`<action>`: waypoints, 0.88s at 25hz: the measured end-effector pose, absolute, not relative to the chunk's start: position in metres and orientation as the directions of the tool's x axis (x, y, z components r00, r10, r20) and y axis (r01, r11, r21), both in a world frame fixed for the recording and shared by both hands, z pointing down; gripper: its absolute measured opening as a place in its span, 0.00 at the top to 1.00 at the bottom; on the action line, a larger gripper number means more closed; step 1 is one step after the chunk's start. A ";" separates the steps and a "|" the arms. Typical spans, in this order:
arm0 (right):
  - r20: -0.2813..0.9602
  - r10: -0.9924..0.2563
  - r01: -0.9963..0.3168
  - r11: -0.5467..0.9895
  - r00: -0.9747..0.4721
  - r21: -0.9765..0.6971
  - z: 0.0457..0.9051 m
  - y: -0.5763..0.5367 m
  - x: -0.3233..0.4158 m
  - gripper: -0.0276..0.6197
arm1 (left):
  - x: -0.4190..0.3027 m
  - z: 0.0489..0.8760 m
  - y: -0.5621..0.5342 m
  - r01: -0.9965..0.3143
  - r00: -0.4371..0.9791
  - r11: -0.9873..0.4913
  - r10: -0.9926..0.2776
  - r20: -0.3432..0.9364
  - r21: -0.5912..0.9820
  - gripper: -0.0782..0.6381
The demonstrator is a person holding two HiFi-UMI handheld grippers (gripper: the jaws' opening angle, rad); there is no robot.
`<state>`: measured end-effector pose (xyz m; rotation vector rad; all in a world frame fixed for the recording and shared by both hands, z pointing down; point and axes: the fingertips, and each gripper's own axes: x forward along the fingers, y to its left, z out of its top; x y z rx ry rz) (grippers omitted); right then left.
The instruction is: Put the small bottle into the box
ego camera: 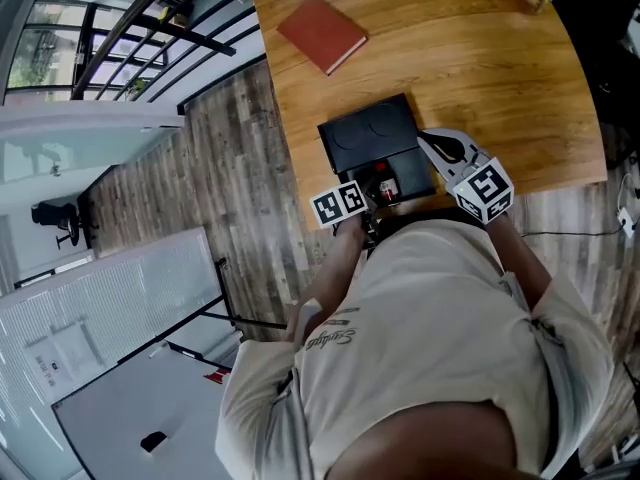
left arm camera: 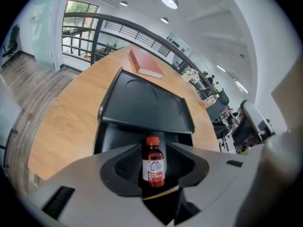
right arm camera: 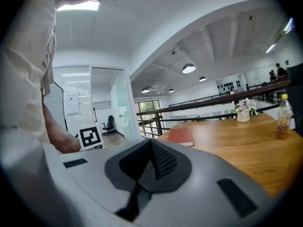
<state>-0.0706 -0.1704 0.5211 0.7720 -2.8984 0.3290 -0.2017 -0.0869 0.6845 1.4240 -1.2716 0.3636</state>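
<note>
Two grippers hang over the near edge of the curved wooden table (ego camera: 470, 68), one in each hand of a person in a pale beige shirt (ego camera: 430, 308). The small brown bottle with the red cap and white-and-red label (left arm camera: 154, 169) stands upright inside the open black plastic box (left arm camera: 105, 141), close to its near wall. The box's flat black lid (left arm camera: 142, 100) is folded back beyond it and lies open towards the middle of the table.

The left gripper (left arm camera: 154, 148) points steeply down at the box. Its jaws are part-way apart, neither wide nor closed, and the bottle shows in the gap between their tips. From where I look, I see no pad pressing on its sides.

The right gripper (right arm camera: 150, 150) is just to the right of the box, aimed almost level across the table. Its jaws are closed together, the dark pads meeting in a thin line.

Farther along the table, well apart from the box, a red hardback book (ego camera: 322, 33) lies flat. At the far corner stands a clear plastic drink bottle with a yellow cap (right arm camera: 284, 115), and near it a small vase of white flowers (right arm camera: 244, 110). The floor beside the table is grey-brown wooden plank (ego camera: 240, 168).
</note>
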 end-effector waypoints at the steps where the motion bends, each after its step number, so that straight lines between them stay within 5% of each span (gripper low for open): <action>1: 0.177 -0.477 -0.504 0.846 -0.861 -0.172 0.516 -0.167 -0.073 0.96 | -0.203 0.678 -0.087 -0.822 0.383 0.199 -0.500 0.777 0.533 0.68; 3: 0.173 -0.483 -0.510 0.840 -0.858 -0.183 0.506 -0.160 -0.077 0.96 | -0.200 0.656 -0.089 -0.806 0.436 0.113 -0.550 0.712 0.581 0.83; 7: 0.147 -0.510 -0.531 0.824 -0.847 -0.198 0.482 -0.158 -0.082 0.96 | -0.183 0.605 -0.101 -0.763 0.543 -0.078 -0.616 0.571 0.641 0.84; 12: 0.136 -0.493 -0.511 0.840 -0.860 -0.183 0.465 -0.156 -0.104 0.96 | -0.191 0.557 -0.113 -0.842 0.504 -0.251 -0.683 0.528 0.478 0.84; 22: 0.109 -0.477 -0.488 0.865 -0.872 -0.118 0.438 -0.135 -0.149 0.96 | -0.233 0.511 -0.103 -0.834 0.517 -0.338 -0.757 0.400 0.437 0.84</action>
